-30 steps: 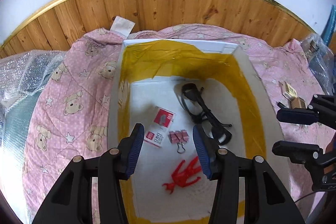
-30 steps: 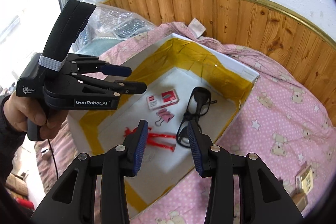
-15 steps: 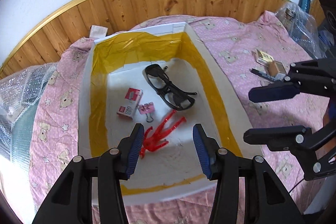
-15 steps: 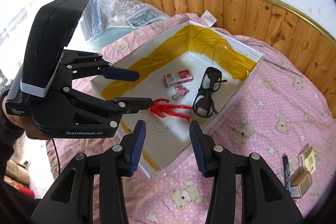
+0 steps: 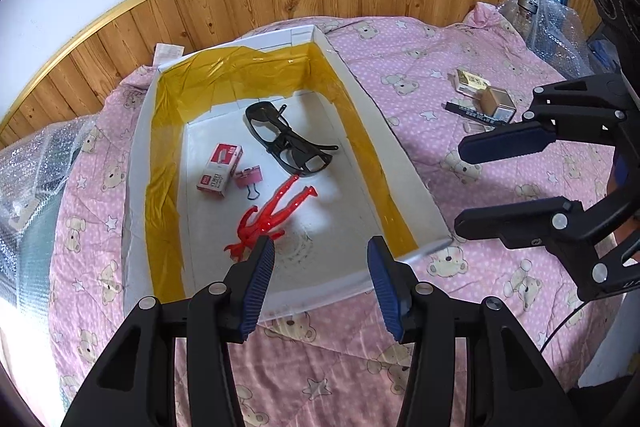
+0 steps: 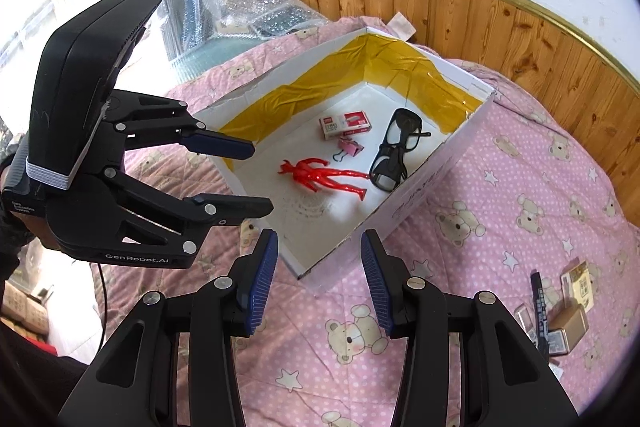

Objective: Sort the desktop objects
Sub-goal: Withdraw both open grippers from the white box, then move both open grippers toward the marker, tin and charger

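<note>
Both grippers, left (image 5: pixel 320 283) and right (image 6: pixel 319 279), hover with jaws wide apart and empty, the white box (image 6: pixel 432 171) at twelve o'clock holding glasses (image 6: pixel 394 155)

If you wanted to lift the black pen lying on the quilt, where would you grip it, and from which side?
Grip the black pen at its free upper half, coming straight down with the right hand-held gripper, fingers across its width. It lies flat on the quilt, and its lower end sits crowded against the small boxes.

home bedroom, teddy-print quilt (image 5: pixel 472 75) (pink), wood wainscot (image 5: pixel 248 3)
</note>
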A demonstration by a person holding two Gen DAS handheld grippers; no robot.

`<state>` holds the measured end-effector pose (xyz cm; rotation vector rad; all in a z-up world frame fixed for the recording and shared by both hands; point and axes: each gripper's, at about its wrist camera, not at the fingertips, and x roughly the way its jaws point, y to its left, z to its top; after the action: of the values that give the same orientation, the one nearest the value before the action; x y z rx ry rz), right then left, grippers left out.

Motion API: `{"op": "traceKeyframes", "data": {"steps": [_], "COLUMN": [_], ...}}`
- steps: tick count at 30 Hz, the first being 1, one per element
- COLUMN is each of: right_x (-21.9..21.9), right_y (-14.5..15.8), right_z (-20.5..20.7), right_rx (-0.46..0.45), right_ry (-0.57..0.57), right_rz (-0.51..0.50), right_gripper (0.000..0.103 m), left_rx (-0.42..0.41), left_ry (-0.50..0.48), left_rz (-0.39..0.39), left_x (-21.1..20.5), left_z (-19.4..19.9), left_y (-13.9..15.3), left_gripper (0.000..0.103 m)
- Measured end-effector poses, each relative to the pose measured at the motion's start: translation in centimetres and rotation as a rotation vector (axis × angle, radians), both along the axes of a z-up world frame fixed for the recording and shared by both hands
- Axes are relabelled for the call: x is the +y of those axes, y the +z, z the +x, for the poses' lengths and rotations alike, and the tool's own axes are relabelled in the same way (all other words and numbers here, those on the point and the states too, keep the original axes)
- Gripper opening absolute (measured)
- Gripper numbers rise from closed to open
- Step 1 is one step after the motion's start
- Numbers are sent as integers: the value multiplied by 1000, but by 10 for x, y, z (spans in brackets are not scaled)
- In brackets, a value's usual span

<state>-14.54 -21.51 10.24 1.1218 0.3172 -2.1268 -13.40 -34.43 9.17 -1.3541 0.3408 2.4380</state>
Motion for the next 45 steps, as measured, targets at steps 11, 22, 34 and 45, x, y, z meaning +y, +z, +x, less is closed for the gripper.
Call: {"op": "traceKeyframes", "data": {"steps": [11,22,34,45], "right_x": [15,55,154,257], "right_y": [0,-17,-45,-71], "right_z": [18,42,60,62], "right_rx": [4,-29,-73,-91], "right_ry": [4,-38,-210,-399], "right_rz": [2,-35,-107,-134], "right_gripper": [46,47,47,51], "left_rx": [6,4,-14,-53], "left_ry": [-6,-55,-147,-249], "left_rz": [18,19,42,63], "left_x": [5,35,105,202], "left_z": [14,25,34,23], "left_y": [6,4,0,-21], "left_gripper": [50,50,50,50]}}
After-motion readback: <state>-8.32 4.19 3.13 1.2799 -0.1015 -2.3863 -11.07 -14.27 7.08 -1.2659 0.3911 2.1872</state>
